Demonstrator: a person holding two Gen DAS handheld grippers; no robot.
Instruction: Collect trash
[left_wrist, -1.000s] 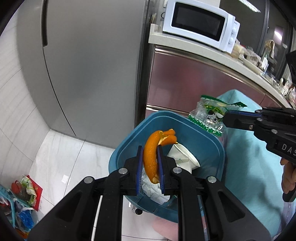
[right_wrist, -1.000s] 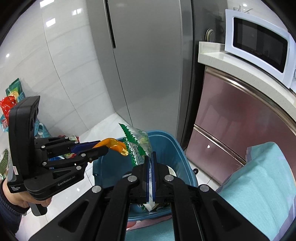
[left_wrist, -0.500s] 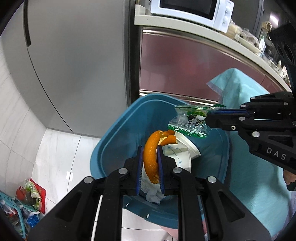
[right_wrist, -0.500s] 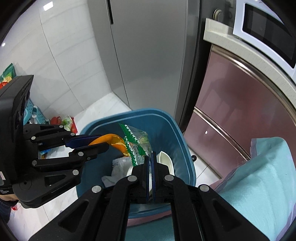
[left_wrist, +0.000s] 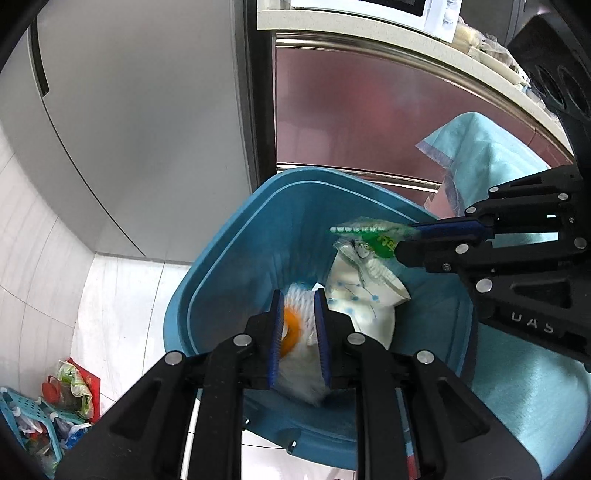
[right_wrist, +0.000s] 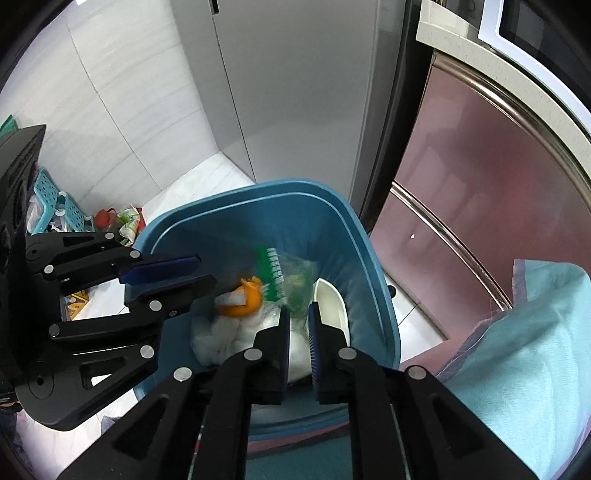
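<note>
A blue trash bin (left_wrist: 229, 258) (right_wrist: 373, 266) stands on the floor below both grippers. My left gripper (left_wrist: 298, 325) (right_wrist: 177, 275) is open above it; the orange peel (left_wrist: 290, 332) (right_wrist: 242, 301) is loose, dropping onto crumpled white tissue (right_wrist: 218, 334). My right gripper (right_wrist: 298, 325) (left_wrist: 410, 242) is open; the clear green-printed wrapper (right_wrist: 288, 277) (left_wrist: 365, 236) hangs blurred just off its fingertips over the bin. A white paper cup (left_wrist: 364, 302) (right_wrist: 330, 299) lies inside.
A grey fridge (left_wrist: 147, 110) stands behind the bin, with a maroon cabinet (left_wrist: 369, 122) and counter beside it. A teal cloth-covered surface (left_wrist: 517, 387) (right_wrist: 524, 350) is at the right. A light-blue basket with clutter (left_wrist: 37, 424) sits on the white floor at left.
Both grippers have opened over the bin. The orange peel has left my left gripper and dropped in; the wrapper has slipped from my right gripper's fingers.
</note>
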